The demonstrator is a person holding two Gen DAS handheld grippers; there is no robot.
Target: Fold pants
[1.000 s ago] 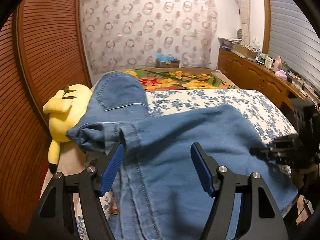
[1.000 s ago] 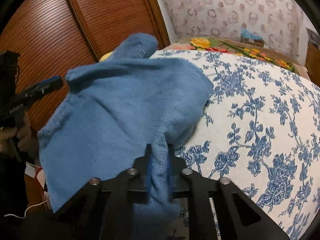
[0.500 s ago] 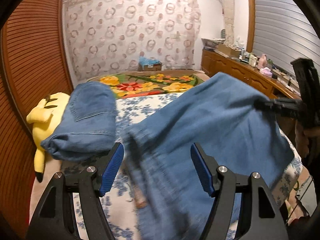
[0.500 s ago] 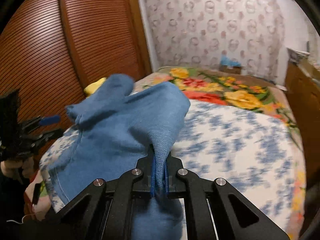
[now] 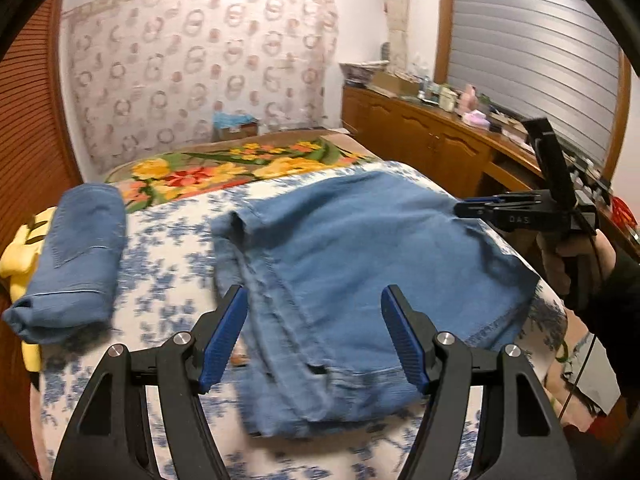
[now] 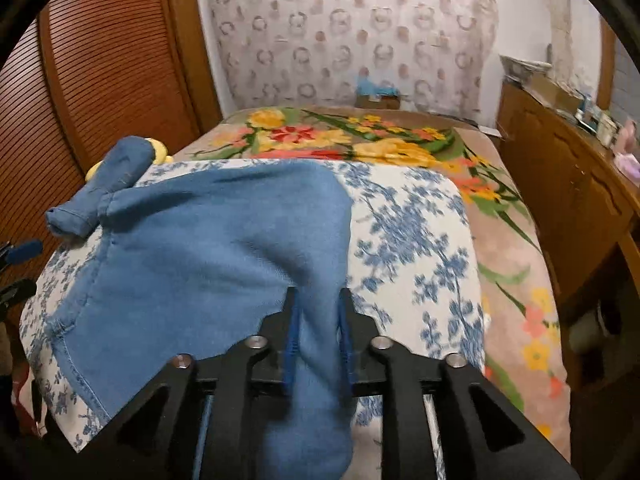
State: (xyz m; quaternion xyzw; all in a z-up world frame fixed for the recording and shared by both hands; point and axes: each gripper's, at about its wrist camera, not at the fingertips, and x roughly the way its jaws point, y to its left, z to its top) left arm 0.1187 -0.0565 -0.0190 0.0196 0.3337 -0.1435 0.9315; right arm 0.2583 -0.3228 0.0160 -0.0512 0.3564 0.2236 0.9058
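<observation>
Denim pants [image 5: 360, 264] lie spread on the bed [image 5: 172, 248], over its blue-flowered sheet, partly folded: a doubled panel with a seam running from the near edge away toward the head of the bed.

Right gripper [image 6: 318, 312]: jaws are opening, a bunched corner of the denim between them. The pads look to stand just off the cloth on both sides, so grip judged released or nearly so. From that corner the fabric fans out to the left and away in the right wrist view.

Left gripper [image 5: 312, 336]: jaws wide apart, nothing grasped. The pants' near edge lies directly below and between the fingers; the seam runs roughly along the pointing direction, slightly left of centre.

Key relation: the long axis of the folded panel runs across the bed, from the left jaws toward the right gripper [image 5: 516, 210], seen at the far right edge of the cloth in the left view. Left jaws are nearer the seam end; right jaws are at the opposite corner.

A second folded denim piece [image 5: 76, 264] sits well apart at the left bed edge, against a yellow plush toy [image 5: 16, 256]. Not involved.

Judgement: next fold probably needs a fresh grasp at both ends.
</observation>
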